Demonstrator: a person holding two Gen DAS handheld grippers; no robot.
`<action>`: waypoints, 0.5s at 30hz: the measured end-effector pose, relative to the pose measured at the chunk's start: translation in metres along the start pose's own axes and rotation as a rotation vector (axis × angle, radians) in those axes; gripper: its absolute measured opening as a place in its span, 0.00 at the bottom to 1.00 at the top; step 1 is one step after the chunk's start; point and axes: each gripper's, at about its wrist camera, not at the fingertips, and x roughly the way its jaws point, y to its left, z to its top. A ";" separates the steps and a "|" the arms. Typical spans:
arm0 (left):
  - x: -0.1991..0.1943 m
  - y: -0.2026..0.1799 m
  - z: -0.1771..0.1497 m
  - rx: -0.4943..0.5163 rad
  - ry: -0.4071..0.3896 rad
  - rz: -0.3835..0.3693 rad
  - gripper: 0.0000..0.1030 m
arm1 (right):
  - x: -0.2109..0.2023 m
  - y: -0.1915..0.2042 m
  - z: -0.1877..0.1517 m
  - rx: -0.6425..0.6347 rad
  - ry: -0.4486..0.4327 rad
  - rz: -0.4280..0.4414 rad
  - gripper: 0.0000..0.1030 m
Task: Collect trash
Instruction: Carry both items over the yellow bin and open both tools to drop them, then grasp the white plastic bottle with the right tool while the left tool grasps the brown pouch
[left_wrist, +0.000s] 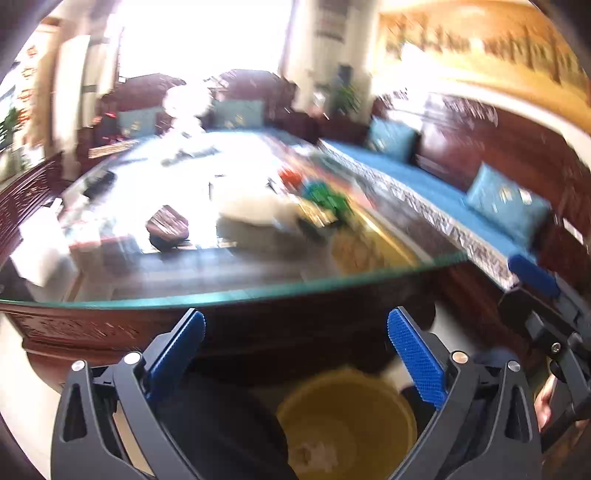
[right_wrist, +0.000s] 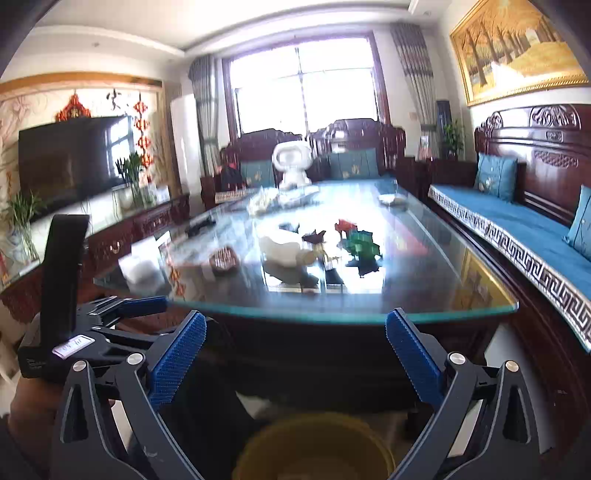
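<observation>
Both grippers (left_wrist: 295, 325) (right_wrist: 295, 325) gape wide, empty, above the yellow bin (right_wrist: 314, 446), paper scraps (right_wrist: 360, 242) well ahead.

left view motion-blurred | yellow bin (right_wrist: 314, 448) cut off below

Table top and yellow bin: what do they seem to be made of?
Table top: glass, glossy; it mirrors the window and has a greenish see-through edge, over dark carved wood. Bin: probably plastic, matte yellow, smooth round rim; too blurred to be sure.
</observation>
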 end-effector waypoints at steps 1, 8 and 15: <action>-0.006 0.005 0.007 -0.024 -0.025 0.005 0.96 | 0.003 0.000 0.006 0.001 0.005 0.018 0.92; -0.033 0.032 0.047 -0.073 -0.121 0.027 0.96 | 0.020 0.015 0.038 -0.058 0.005 0.056 0.92; -0.024 0.041 0.072 -0.027 -0.155 0.059 0.96 | 0.043 0.018 0.066 -0.102 -0.035 -0.005 0.92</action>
